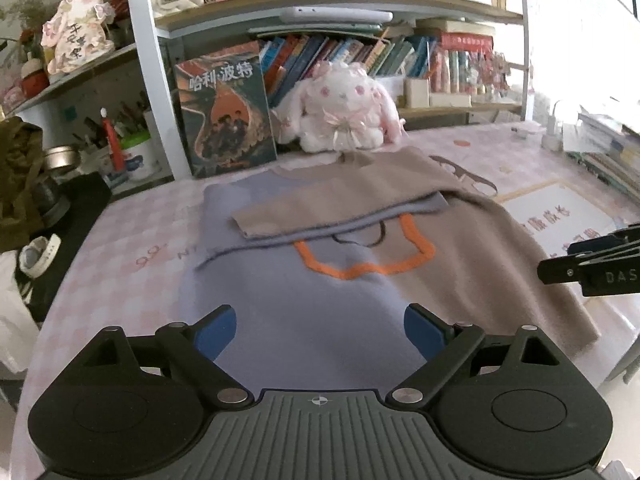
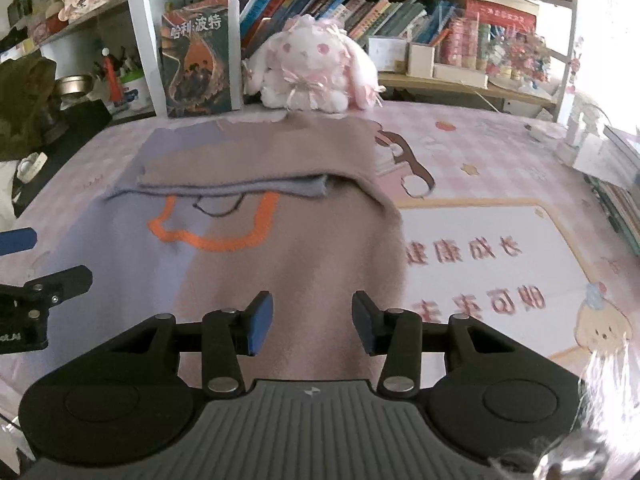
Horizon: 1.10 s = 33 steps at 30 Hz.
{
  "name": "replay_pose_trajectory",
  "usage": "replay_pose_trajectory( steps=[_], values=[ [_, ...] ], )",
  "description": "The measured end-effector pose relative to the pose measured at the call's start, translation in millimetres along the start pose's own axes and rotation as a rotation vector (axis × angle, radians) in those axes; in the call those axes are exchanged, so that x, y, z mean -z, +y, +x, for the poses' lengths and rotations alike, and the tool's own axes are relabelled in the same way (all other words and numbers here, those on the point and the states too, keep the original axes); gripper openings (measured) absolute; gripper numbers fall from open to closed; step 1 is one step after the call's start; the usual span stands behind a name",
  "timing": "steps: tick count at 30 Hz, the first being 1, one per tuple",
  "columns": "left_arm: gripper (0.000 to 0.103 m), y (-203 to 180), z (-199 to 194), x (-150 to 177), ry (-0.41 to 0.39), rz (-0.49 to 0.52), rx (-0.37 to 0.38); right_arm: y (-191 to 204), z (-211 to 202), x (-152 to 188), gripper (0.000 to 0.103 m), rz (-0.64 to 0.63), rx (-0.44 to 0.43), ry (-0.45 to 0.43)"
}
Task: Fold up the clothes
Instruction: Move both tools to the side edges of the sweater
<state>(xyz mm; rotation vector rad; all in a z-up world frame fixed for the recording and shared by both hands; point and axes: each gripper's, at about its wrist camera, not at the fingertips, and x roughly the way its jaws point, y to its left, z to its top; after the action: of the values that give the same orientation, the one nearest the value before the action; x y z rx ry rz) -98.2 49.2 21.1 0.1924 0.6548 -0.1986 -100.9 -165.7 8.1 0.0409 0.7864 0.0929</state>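
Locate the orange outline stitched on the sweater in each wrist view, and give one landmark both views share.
Left wrist view: the orange outline sits centre frame, above the open left gripper.
Right wrist view: the orange outline lies left of centre, up and left of the open right gripper.
Shared landmark: the pink plush rabbit behind the sweater.

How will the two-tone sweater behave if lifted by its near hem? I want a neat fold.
The sweater is probably floppy: its folded sleeves lie flat. Its fuzzy knit likely grips the pads, and may drag on the tablecloth.
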Motion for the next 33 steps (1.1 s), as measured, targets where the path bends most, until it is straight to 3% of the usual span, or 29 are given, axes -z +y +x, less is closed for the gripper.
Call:
replay_pose_trajectory(
  steps=[9, 20, 30, 33],
  values=[
    [0.093, -17, -21, 21, 0.076, -0.075, -0.040, -21, -23, 35, 0.043, 0.011, -0.019, 0.034],
    [0.093, -6, -43, 51, 0.129, -0.211, -0.124, -38, -37, 70, 0.046, 0.034, 0.002, 0.092],
    [0.093, 16, -47, 65, 0.189, -0.323, -0.147, -38, -41, 74, 0.067, 0.039, 0.001, 0.085],
    [0.093, 28, -44, 67, 0.198, -0.371, -0.155, -38, -38, 71, 0.068, 0.062, -0.001, 0.090]
  ],
)
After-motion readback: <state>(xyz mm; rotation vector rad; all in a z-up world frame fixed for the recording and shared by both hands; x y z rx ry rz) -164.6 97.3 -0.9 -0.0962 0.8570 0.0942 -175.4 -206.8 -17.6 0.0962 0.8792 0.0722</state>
